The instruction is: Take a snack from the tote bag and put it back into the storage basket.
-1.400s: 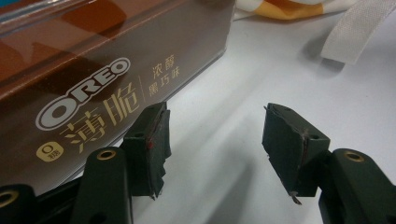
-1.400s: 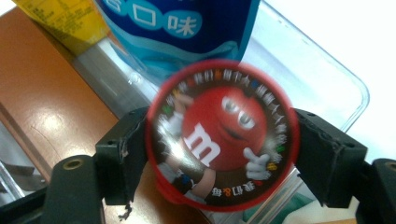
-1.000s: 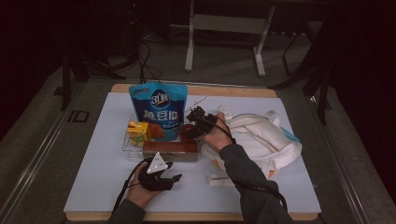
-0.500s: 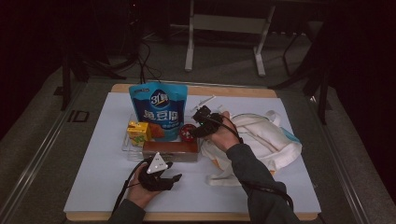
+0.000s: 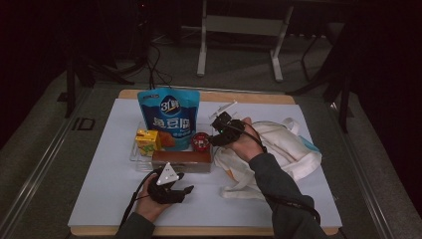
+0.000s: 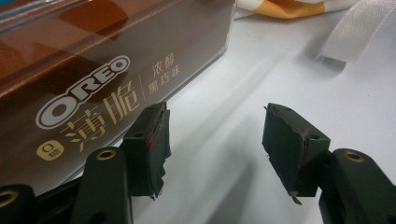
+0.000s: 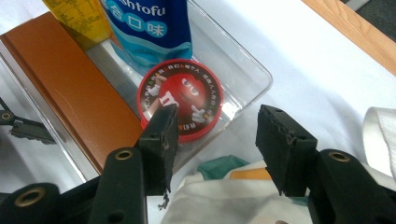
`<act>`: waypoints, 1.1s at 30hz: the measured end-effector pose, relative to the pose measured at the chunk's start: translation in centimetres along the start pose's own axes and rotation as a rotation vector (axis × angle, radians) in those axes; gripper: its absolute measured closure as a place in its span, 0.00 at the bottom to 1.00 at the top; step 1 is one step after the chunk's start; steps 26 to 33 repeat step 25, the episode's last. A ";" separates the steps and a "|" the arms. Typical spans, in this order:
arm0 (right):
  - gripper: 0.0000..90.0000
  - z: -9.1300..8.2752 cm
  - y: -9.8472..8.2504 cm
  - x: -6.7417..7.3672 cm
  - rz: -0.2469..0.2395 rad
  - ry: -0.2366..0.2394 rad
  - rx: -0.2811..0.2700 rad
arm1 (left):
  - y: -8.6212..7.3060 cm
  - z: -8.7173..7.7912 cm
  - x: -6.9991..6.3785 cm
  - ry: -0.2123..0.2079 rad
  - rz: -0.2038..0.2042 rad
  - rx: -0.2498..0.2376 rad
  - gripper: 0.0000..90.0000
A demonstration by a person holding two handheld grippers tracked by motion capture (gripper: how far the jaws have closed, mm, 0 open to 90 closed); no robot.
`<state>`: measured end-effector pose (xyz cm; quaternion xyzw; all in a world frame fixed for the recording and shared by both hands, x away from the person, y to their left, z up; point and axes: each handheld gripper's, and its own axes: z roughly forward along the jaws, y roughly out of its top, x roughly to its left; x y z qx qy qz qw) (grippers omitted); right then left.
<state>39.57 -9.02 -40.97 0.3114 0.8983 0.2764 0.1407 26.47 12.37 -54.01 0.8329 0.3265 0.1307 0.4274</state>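
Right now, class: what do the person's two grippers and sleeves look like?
Both are black two-jaw tools with worn dark pads and brass-ringed screw holes. The left gripper carries a grey three-cornered plate and trails a black cable. The right gripper has a cable along the dark grey sleeve.

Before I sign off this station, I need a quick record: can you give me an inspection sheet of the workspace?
Surface: white mat on a wooden table.
Job's things: red round tin, brown Oreo box, blue pouch and yellow carton in a clear tray.
Clutter: white cloth bag.
Grippers: right gripper has just been closing, nothing between its jaws; left gripper open, by the box.
Cables: one from each gripper.
Surroundings: dark floor, metal stand.
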 end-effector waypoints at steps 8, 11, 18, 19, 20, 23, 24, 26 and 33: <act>0.54 -1.0 -0.6 -0.5 0.002 0.001 -0.013 | 0.0 0.0 0.0 0.000 -0.002 0.000 0.46; 0.54 -1.3 -0.9 -0.7 0.003 0.002 -0.020 | 0.0 0.0 0.0 0.000 -0.001 0.001 0.46; 0.54 -2.6 -2.5 -1.8 0.030 0.006 -0.046 | 0.0 0.0 0.0 0.000 -0.004 0.000 0.46; 0.54 -2.7 -2.8 -2.0 0.031 0.004 -0.051 | 0.0 0.0 0.0 0.000 -0.004 0.000 0.46; 0.54 -3.0 -3.0 -2.1 0.038 0.004 -0.056 | 0.0 0.0 0.0 -0.001 -0.004 0.000 0.46; 0.54 -3.4 -3.5 -2.4 0.043 0.003 -0.061 | 0.0 0.0 0.0 0.000 -0.004 0.000 0.46; 0.54 -3.6 -3.8 -2.5 0.047 0.004 -0.066 | 0.0 0.0 0.0 0.000 -0.005 0.000 0.46; 0.54 -4.2 -4.4 -2.8 0.051 0.003 -0.075 | 0.0 0.0 0.0 0.000 -0.004 0.000 0.46; 0.54 -4.2 -4.4 -2.8 0.051 0.003 -0.075 | 0.0 0.0 0.0 0.000 -0.004 0.000 0.46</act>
